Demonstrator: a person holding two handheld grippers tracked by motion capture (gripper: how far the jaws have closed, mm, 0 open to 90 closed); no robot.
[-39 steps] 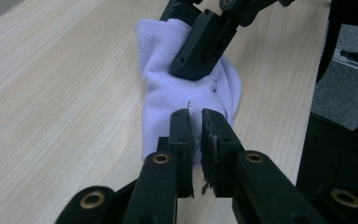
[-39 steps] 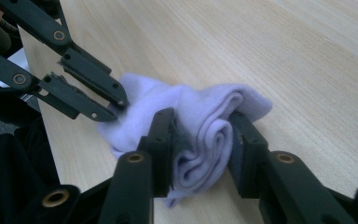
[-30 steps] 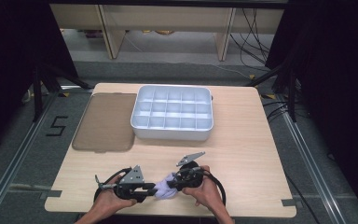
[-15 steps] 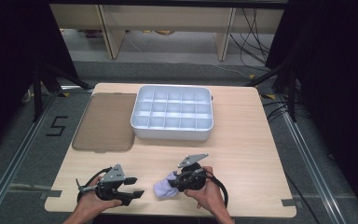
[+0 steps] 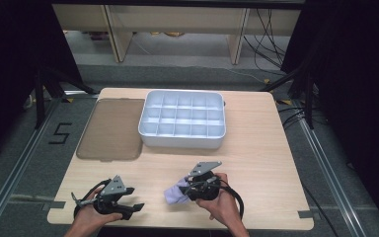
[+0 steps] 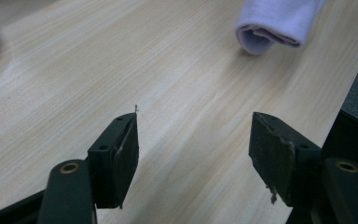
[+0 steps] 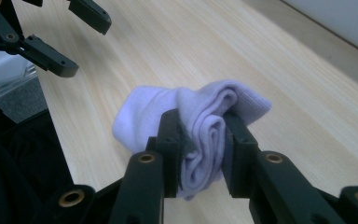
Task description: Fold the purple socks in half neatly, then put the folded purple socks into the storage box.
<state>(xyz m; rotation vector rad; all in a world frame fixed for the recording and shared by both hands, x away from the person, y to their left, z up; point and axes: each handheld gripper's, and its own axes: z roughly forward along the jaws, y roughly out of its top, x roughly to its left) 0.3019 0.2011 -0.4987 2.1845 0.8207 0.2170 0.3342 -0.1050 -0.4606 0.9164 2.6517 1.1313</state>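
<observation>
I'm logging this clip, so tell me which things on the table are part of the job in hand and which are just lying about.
In the job:
right gripper, jaws shut on the rolled pale purple sock
left gripper, jaws open, empty

Lying about:
white compartment tray
brown lid beside it
table

A rolled lavender sock [image 7: 191, 126] is clamped between the two black jaws of the right gripper [image 7: 204, 140], which are closed against its folds. The sock is held over a light wooden table [image 7: 307, 107]. The left gripper [image 7: 51, 32] is seen at upper left, jaws spread apart, well clear of the sock.
</observation>
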